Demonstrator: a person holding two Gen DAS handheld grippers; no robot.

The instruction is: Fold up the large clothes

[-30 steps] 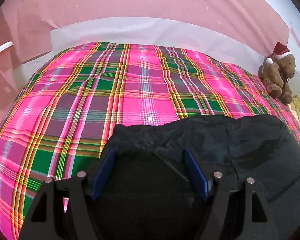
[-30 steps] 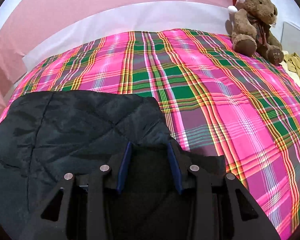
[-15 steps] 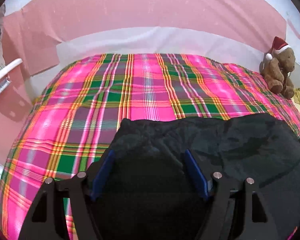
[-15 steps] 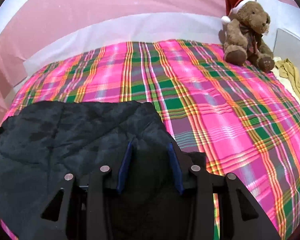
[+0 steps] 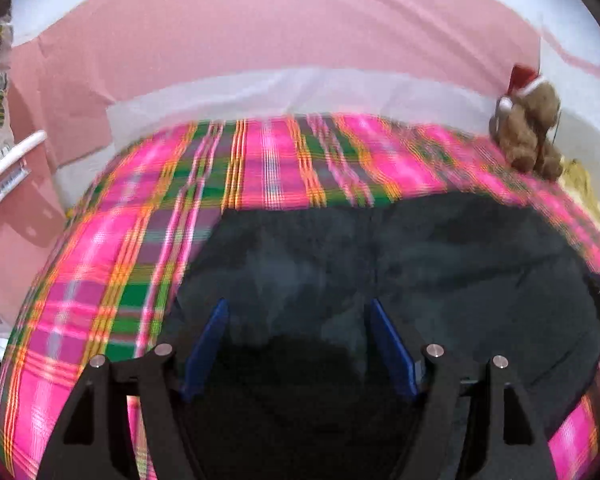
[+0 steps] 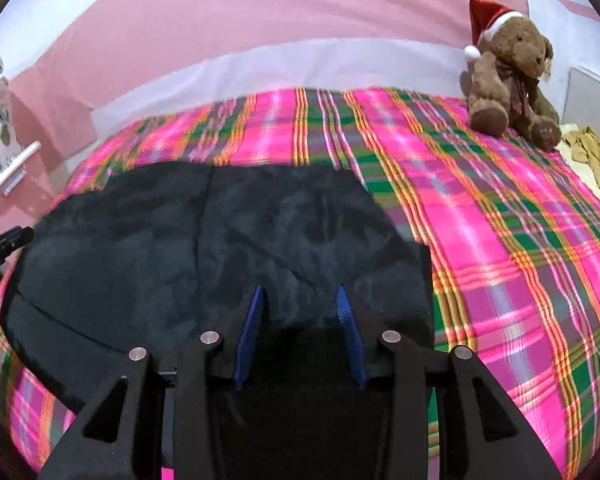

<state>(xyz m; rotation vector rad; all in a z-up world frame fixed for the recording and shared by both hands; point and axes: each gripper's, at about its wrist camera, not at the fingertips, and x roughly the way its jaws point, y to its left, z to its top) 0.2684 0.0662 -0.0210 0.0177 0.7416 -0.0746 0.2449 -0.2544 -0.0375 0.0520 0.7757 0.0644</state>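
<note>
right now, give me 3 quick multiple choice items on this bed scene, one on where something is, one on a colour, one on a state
1. Where does the teddy bear sit?
A. at the far right corner of the plaid bedspread
B. on top of the dark garment
C. on the floor

2. What colour is the bear's hat?
A. green
B. red with white trim
C. blue

3. How does the dark quilted garment lie?
A. hung on the wall
B. rolled into a ball beside the bear
C. spread on the bedspread, its near part running between the fingers of the left gripper and the right gripper

Answers: 1 A, the bear sits at the far right edge in both wrist views. 2 B, the hat is red with a white band and pompom. 3 C, dark fabric fills the gap between the blue pads of both grippers.
</note>
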